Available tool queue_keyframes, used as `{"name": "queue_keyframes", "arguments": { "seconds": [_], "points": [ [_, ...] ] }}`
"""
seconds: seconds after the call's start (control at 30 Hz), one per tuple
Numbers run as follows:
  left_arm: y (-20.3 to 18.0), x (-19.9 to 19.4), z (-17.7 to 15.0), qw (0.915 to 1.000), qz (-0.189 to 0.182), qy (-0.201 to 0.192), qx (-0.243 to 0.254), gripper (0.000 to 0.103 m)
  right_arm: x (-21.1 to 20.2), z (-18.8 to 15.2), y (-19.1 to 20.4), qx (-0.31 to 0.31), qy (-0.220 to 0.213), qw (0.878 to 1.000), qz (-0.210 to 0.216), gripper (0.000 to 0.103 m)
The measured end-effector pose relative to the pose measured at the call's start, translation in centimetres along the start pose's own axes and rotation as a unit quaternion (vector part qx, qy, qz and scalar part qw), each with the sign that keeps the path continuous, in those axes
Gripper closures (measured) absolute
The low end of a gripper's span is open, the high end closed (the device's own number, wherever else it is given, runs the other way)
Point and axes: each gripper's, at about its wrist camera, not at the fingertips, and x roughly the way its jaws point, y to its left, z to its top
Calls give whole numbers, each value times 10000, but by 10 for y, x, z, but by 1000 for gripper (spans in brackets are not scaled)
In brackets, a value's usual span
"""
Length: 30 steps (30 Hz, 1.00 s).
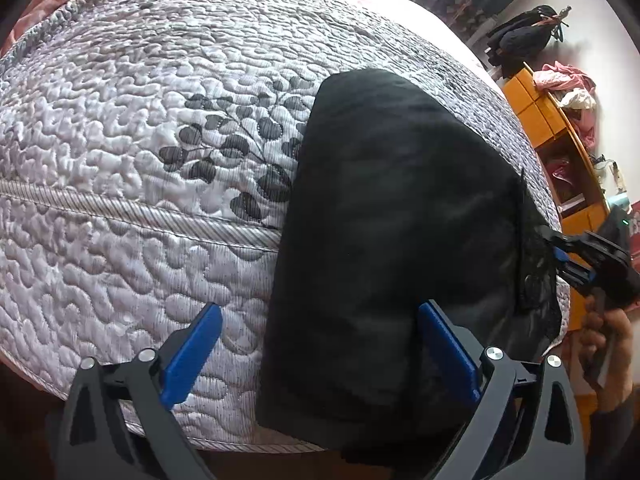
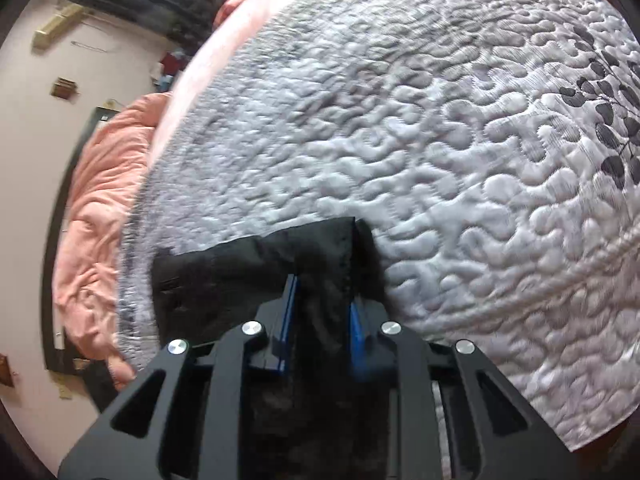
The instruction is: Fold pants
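Observation:
Black pants (image 1: 392, 208) lie folded lengthwise on a grey quilted bedspread (image 1: 120, 128), near its right edge. My left gripper (image 1: 320, 344) is open over the near end of the pants, one blue finger on the quilt, the other over the black cloth. My right gripper (image 1: 568, 256) shows at the far right, gripping the pants' edge. In the right wrist view my right gripper (image 2: 322, 300) is shut on a bunched fold of the pants (image 2: 256, 264), lifted slightly off the quilt (image 2: 440, 160).
A pink blanket (image 2: 100, 208) lies beyond the quilt's edge. An orange wooden shelf (image 1: 560, 140) with clothes and a dark bag (image 1: 520, 40) stands to the right of the bed. A person's hand (image 1: 604, 340) holds the right gripper.

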Motion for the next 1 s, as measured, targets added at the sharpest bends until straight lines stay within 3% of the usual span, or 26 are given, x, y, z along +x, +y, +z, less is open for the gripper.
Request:
{"name": "queue_keyframes", "arguments": {
  "seconds": [0.07,0.13,0.17,0.2,0.37,0.53,0.67,0.77,0.83,0.9,0.97,1.0],
  "points": [
    [-2,-1,3,10000,16,21,48,4,5,0,2,-129,21,9999,-39,81],
    [-2,-5,9,10000,-24,-22,89,4,-1,-1,0,-66,8,9996,257,73],
    [0,-10,13,9999,-61,-112,91,4,-11,-6,-4,56,-67,9992,391,60],
    [1,-15,16,9998,-79,-191,81,4,-20,-10,-4,112,-151,9990,411,53],
    [16,-22,38,9991,-162,-339,-187,4,-60,-61,3,-159,-331,9991,235,53],
    [18,-8,43,9989,-317,-18,-332,4,-29,-89,-8,-259,72,9985,-484,51],
    [26,-10,36,9978,-420,48,-505,4,-27,-93,-18,-153,24,9987,-487,44],
    [36,-12,35,9965,-512,92,-649,4,-35,-95,-21,-59,-8,9996,-293,46],
    [42,-11,37,9950,-663,124,-730,4,-50,-96,-22,37,-149,9998,128,45],
    [47,-6,42,9895,-1125,255,-868,4,-55,-95,-29,274,-110,9978,591,34],
    [50,2,49,9807,-1640,476,-949,4,-57,-89,-44,659,-3,9916,1116,11],
    [51,7,52,9767,-1830,585,-960,4,-56,-85,-48,782,58,9884,1298,11]
  ]
}}
